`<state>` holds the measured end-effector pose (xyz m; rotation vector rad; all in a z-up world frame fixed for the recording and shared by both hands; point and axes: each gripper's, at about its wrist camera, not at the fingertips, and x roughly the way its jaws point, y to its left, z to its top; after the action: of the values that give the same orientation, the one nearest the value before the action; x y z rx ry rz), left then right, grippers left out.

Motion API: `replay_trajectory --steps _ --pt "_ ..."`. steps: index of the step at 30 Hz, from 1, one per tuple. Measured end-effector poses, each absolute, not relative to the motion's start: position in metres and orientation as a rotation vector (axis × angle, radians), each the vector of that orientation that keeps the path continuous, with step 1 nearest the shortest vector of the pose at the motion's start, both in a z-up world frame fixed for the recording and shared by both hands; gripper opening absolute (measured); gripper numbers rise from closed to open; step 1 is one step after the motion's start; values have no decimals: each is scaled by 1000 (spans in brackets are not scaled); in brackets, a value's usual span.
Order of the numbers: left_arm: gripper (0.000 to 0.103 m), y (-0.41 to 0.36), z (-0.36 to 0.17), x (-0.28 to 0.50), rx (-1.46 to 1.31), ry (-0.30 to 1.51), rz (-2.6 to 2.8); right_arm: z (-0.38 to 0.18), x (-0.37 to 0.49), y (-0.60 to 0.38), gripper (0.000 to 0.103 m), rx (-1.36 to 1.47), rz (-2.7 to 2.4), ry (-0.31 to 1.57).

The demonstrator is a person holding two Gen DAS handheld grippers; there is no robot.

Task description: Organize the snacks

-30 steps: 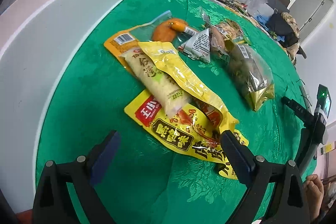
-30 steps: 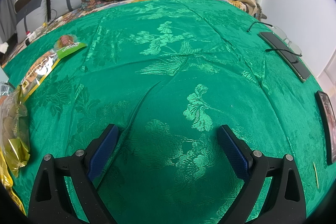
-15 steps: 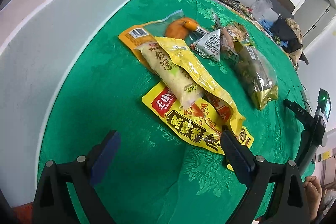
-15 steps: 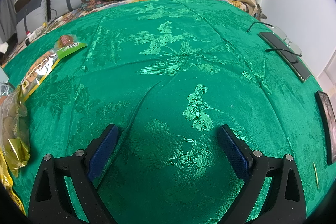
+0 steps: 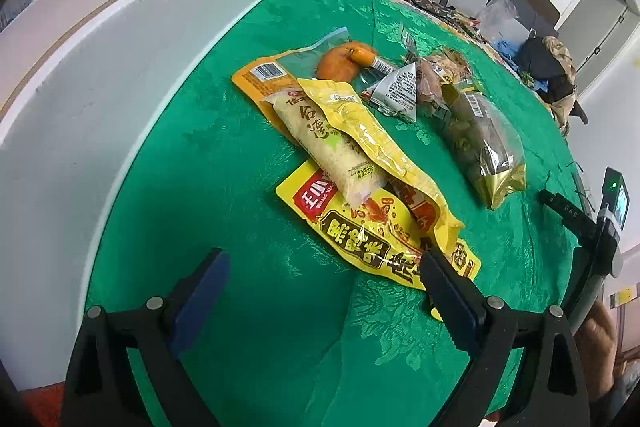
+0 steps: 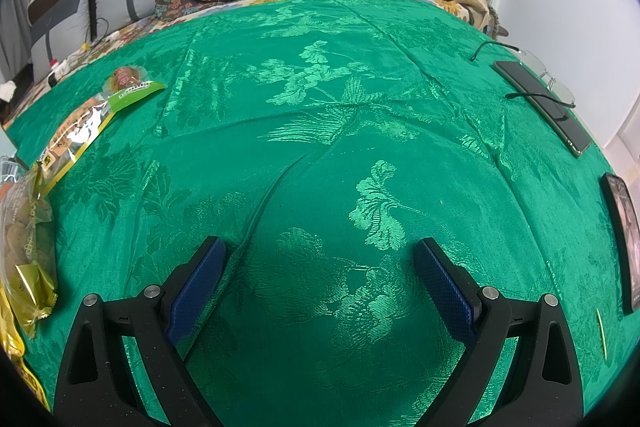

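While both jaws stood wide and empty, left gripper (image 5: 320,277) hovered by the snack pile (image 5: 360,163) on the green counter (image 5: 224,155); right gripper (image 6: 320,265) over bare cloth.

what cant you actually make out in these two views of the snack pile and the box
- White box, left wrist view: only its outer wall shows; the inside is hidden.
- Flat yellow packet, left wrist view: the rice stick pack and long yellow pouch cover its upper part.
- Gold-bottomed bag, right wrist view: cut off by the left edge.
- Small print on the silver triangular packet: too small to read.
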<state>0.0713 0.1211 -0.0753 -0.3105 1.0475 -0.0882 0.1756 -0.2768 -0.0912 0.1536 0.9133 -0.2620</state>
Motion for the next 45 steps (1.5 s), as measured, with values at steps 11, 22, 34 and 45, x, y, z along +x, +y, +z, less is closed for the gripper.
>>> replay_trajectory --steps 11,22,34,45 --pt "95 110 -76 68 -270 1042 -99 -91 176 -277 98 153 -262 913" --pt "95 105 -74 56 -238 1035 -114 -90 179 -279 96 153 -235 920" --pt "95 106 -78 51 -274 1034 -119 -39 67 -275 96 127 -202 656" --pt "95 112 -73 49 -276 1044 -104 -36 39 -261 96 80 -150 599"
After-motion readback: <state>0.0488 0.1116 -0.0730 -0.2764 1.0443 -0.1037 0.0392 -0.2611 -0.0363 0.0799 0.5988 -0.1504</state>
